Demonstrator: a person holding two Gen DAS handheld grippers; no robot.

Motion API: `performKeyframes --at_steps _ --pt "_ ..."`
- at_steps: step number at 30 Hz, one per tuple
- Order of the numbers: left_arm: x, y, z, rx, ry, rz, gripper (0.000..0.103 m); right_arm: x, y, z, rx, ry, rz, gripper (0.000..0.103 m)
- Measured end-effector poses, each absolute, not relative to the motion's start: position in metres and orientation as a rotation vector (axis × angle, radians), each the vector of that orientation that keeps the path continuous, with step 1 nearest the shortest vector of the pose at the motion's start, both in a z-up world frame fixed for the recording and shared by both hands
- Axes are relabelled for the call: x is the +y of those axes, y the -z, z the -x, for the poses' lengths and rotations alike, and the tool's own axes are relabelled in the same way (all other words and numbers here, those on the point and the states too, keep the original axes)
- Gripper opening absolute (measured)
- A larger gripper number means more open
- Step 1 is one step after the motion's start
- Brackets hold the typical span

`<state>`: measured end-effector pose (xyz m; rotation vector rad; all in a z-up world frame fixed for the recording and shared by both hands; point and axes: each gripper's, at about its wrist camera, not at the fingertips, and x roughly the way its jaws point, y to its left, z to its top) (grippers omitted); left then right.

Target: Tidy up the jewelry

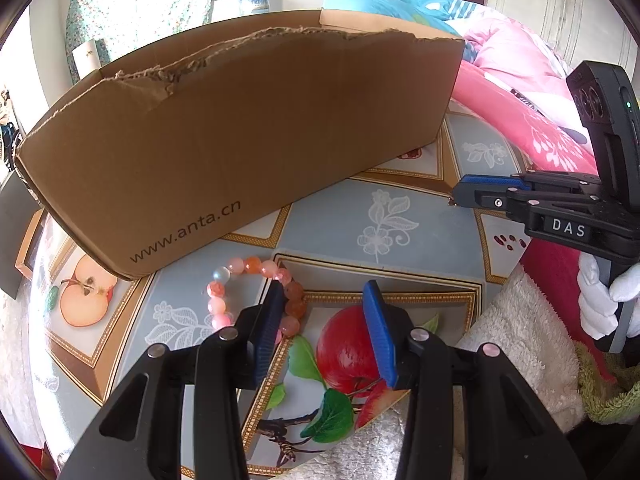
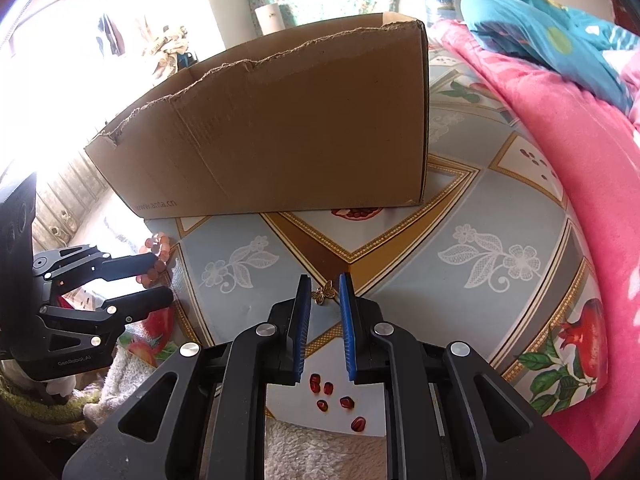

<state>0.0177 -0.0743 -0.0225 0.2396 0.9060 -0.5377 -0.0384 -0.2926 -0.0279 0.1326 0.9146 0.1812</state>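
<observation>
Looking along the left wrist view
Left gripper (image 1: 325, 292): jaws stand moderately apart with nothing pinched; the printed tablecloth (image 1: 344, 216) lies between the blue pads.
Bead bracelet (image 1: 256, 296): pink and orange beads lying on the cloth, partly behind the left finger, outside the gap.
Cardboard box (image 1: 248, 128): just beyond the fingertips, torn top edge, web address printed on its near wall.
Right gripper (image 1: 456, 196): seen side-on at the right, held by a white-gloved hand (image 1: 600, 300); its gap is hard to read from here.

Right wrist view
Right gripper (image 2: 325, 280): jaws narrow but not closed; neither pad clearly presses anything.
Butterfly charm (image 2: 325, 293): small, gold, on the cloth between the fingertips.
Cardboard box (image 2: 288, 128): ahead of the tips.
Left gripper (image 2: 160, 280): at the left, jaws apart, beads showing by its upper finger.
</observation>
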Motion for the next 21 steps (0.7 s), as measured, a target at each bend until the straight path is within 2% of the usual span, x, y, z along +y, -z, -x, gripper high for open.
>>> performKeyframes --at_steps 21 --pt "-0.0728 0.0227 -0.0177 0.906 0.546 -0.231 0.041 -0.2916 0.0249 0.0399 0.930 -0.188 -0.147 0.015"
